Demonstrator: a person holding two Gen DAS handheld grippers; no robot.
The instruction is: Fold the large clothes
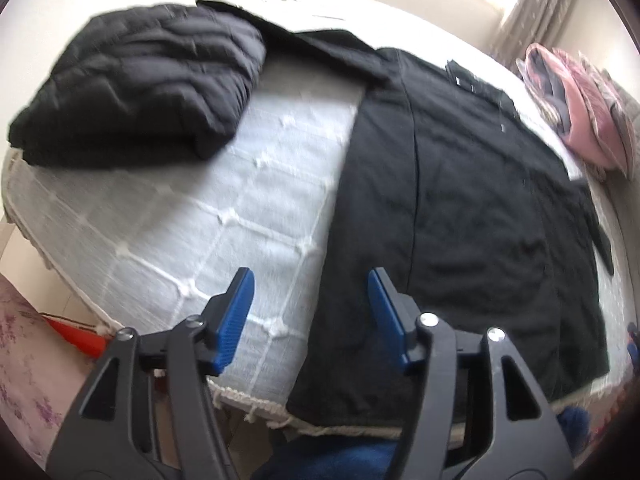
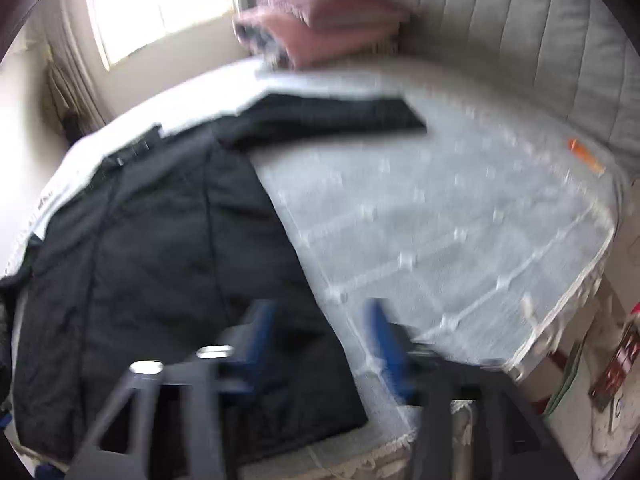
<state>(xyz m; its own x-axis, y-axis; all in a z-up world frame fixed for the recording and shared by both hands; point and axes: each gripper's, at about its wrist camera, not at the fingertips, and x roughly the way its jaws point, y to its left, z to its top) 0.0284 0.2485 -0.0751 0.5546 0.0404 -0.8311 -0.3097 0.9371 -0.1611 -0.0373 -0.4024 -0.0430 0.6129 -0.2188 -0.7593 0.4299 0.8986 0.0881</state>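
Both hand-held grippers (image 1: 312, 316) (image 2: 320, 344) hover over black coat (image 1: 460, 208).

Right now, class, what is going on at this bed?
A person holds two grippers above a black coat spread flat on the white bedspread. The left gripper and right gripper are both open and hold nothing. A black puffer jacket already lies folded nearby.

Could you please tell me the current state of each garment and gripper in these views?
Black coat: spread flat on the bed, unfolded.
Puffer jacket: folded into a bundle.
Pink bedding: folded, stacked.
Left gripper: open, empty.
Right gripper: open, empty.
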